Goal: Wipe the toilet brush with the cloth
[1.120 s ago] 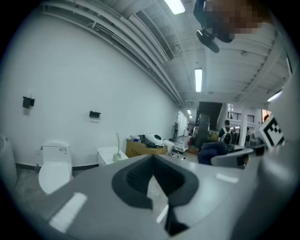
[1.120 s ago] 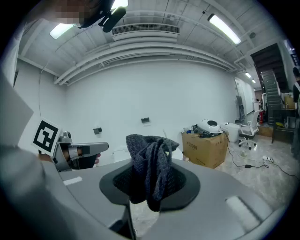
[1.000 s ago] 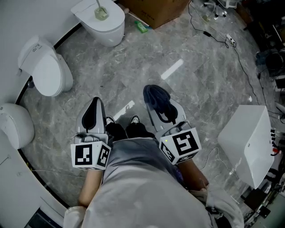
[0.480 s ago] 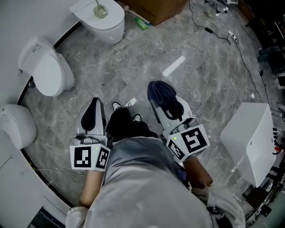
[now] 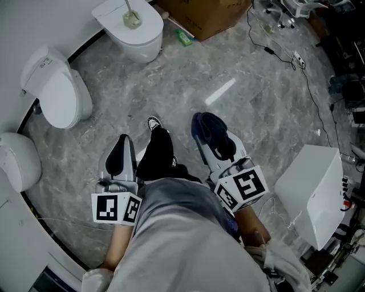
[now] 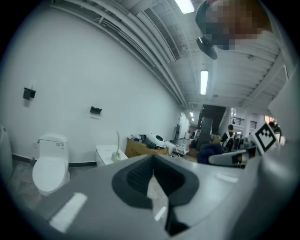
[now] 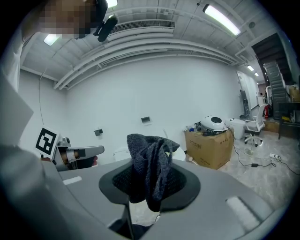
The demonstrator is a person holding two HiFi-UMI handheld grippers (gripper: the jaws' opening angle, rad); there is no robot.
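Note:
The toilet brush [image 5: 130, 17] stands with its white handle up in a pale green holder on a white toilet [image 5: 142, 40] at the far top, well ahead of both grippers. The left gripper view shows the toilet brush [image 6: 116, 149] small and distant. My left gripper [image 5: 121, 149] points forward over the floor, jaws shut with nothing between them [image 6: 153, 176]. My right gripper [image 5: 210, 137] is shut on a dark blue-grey cloth [image 5: 206, 126], which bunches above the pads and hangs down over them [image 7: 150, 164].
A second toilet [image 5: 57, 94] with closed lid and part of a third [image 5: 17, 162] line the left wall. A cardboard box [image 5: 208, 14], a green object [image 5: 183, 37] and cables [image 5: 302, 68] lie ahead. A white cabinet [image 5: 313, 188] stands right. The person's shoe [image 5: 154, 122] is forward.
The person has stepped forward, one dark trouser leg and shoe now reaching out between the grippers. Both grippers keep their pose, the right one still holding the cloth.

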